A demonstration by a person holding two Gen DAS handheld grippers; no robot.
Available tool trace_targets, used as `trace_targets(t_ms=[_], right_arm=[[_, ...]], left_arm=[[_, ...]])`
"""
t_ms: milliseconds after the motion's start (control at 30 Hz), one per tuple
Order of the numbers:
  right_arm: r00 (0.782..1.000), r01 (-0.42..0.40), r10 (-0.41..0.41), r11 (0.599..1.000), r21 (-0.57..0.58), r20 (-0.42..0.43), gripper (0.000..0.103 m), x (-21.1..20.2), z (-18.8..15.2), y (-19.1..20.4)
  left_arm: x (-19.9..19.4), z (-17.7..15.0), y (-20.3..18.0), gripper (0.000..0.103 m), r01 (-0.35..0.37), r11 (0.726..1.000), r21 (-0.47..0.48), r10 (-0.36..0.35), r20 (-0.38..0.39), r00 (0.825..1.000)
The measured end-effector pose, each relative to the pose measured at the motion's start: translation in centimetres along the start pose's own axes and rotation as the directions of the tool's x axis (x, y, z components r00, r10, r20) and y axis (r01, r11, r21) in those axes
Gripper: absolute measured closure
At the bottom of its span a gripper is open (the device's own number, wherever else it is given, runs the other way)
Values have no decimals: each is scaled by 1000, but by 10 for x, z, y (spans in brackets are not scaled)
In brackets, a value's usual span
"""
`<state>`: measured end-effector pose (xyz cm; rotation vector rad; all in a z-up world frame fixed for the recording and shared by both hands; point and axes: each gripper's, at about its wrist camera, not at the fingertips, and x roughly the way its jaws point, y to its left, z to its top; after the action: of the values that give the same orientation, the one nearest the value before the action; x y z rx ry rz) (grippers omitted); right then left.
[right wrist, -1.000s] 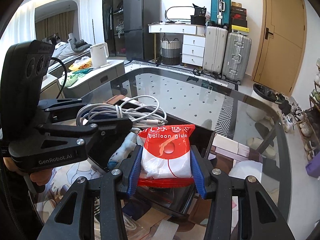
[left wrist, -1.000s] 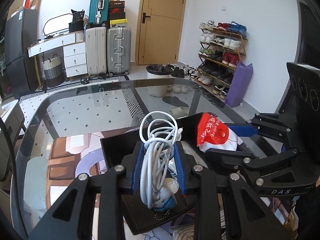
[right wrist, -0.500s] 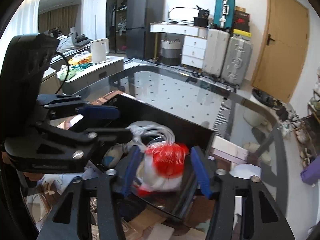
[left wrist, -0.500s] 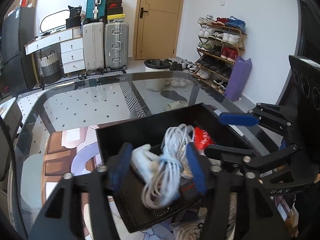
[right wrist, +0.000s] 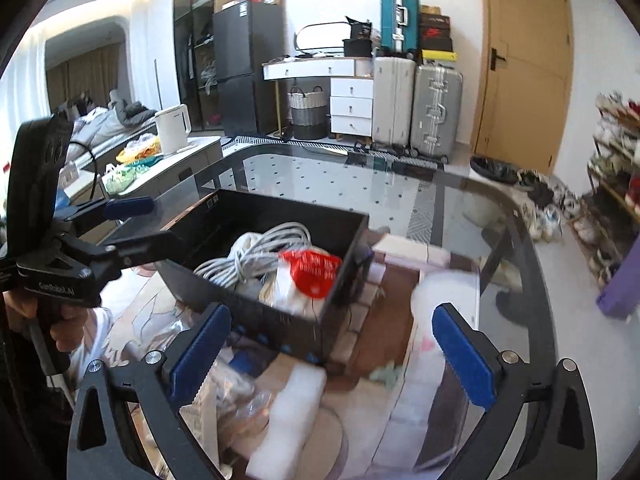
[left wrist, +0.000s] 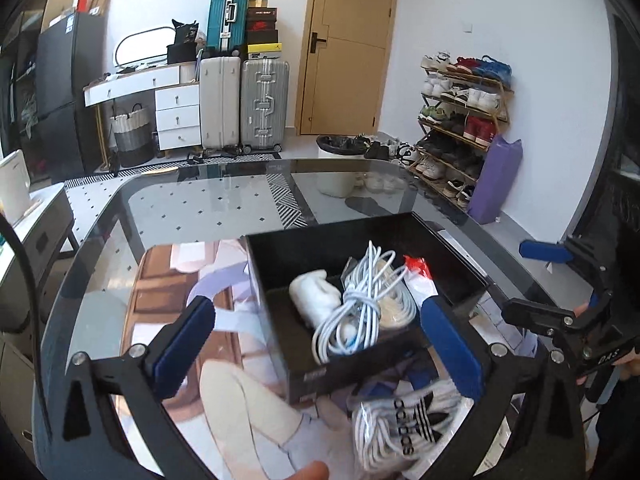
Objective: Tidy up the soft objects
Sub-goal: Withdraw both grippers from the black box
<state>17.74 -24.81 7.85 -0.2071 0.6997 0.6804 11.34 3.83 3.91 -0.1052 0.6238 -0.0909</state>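
Observation:
A black box (left wrist: 448, 252) stands on the glass table; it also shows in the right wrist view (right wrist: 280, 210). In it lie a coiled white cable (left wrist: 356, 304), a white soft item (left wrist: 316, 294) and a red-and-white balloon glue bag (right wrist: 310, 274). My left gripper (left wrist: 316, 346) is open and empty, pulled back above the box's near edge. My right gripper (right wrist: 332, 354) is open and empty, pulled back from the box's near corner. White Adidas socks (left wrist: 404, 428) lie in front of the box.
Under the glass lie packets, a white foam block (right wrist: 292, 412) and a picture mat (left wrist: 200, 320). Suitcases (left wrist: 244, 100), a door, a shoe rack (left wrist: 460, 120) and a bin stand beyond the table. A kettle (right wrist: 173, 128) stands on a side counter.
Both grippers opened. The cable dropped from the left one and the balloon glue bag from the right one into the black box. Both grippers then drew back and up.

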Motion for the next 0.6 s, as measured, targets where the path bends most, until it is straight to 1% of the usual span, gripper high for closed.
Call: trace_targets(t_ms=[67,167,267,333,467,600], right_arm=[[1000,-5,6,1000,17,-16,0,-3,-10,-1],[998,-31,32,999,14,-55,0,-5,-21,2],[996,-36,37,999,5,-86,0,-7,-31,7],[995,-43,43,999,3,-89,0,-12,-36,8],[996,-27,26,1000,-6,-81,0,-21,-41,10],[997,-5,4,1000,-16,-78,0,-30,-44,12]], left_arm=[[-5,-6,1,0,-6,1000,-3,6,3,1000],[-8,-14,-2,0,-12,1000,6,12,0,1000],[-10,-21,-6,0,-28,999,24,28,-7,1000],[-10,-27,-10,0,-59,998,37,60,-18,998],[-13,-35,-18,0,-48,998,34,49,-28,998],[-18,-42,-24,0,-34,997,65,36,-24,999]])
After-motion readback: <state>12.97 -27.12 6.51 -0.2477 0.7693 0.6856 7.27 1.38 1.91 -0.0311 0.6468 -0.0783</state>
